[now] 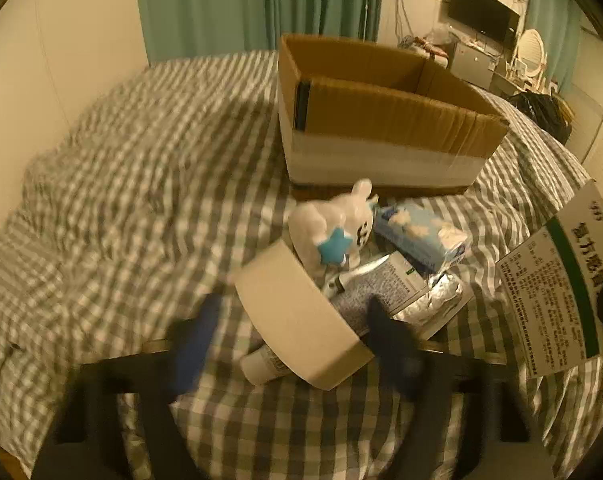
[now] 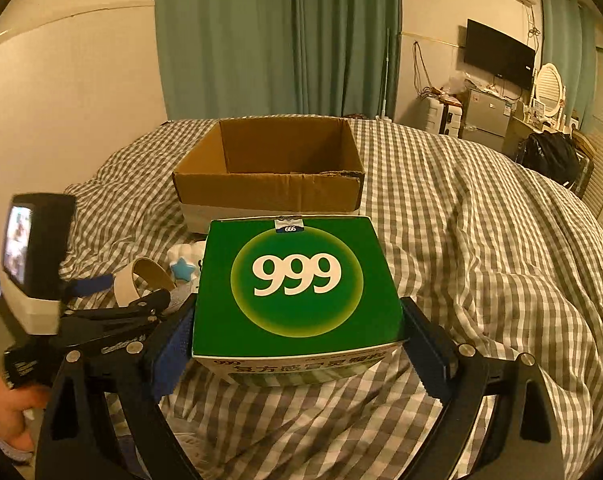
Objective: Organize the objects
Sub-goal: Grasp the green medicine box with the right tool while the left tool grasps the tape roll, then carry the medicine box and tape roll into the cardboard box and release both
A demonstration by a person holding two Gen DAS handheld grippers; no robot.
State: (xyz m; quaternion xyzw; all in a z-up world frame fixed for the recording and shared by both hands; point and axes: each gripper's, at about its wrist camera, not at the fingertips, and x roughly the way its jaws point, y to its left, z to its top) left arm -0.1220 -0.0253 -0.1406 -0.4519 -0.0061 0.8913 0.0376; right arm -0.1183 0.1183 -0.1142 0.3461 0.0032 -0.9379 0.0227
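Right black two-finger gripper with blue pads (image 2: 297, 344) clamped on both sides of a box, left black blue-padded gripper (image 1: 289, 344) spread wide and blurred, bare hand (image 2: 9, 412) at 8 o'clock gripping its handle

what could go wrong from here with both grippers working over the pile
1. The right gripper pinches the green 999 box only by its side edges; it might tilt or slip before reaching the cardboard box.
2. The left gripper straddles the tape roll, which leans on the white toy and a tube; lifting may tumble them.
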